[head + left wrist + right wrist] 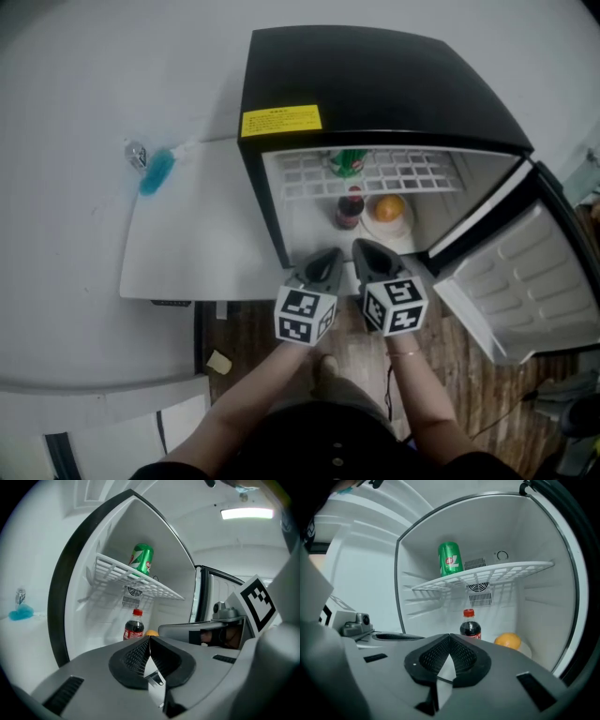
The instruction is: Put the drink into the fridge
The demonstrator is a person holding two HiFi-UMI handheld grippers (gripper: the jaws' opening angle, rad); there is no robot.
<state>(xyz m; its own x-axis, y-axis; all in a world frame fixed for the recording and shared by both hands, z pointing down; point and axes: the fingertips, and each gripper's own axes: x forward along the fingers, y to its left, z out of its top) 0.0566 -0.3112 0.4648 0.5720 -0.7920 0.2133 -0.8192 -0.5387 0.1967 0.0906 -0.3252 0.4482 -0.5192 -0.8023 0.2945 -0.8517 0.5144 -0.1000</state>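
Inside fridge, bottle upright on floor beside orange. Left gripper and right gripper both closed, empty, just outside. Drink seems placed. Back straight out, swing door shut gently.

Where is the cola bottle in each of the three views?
Head view: the cola bottle stands in the open fridge, near the picture's centre, left of the orange.
Left gripper view: low, left of centre.
Right gripper view: low, just right of centre, left of the orange.
Shared landmark: the wire shelf with the green can is above the bottle in every view.
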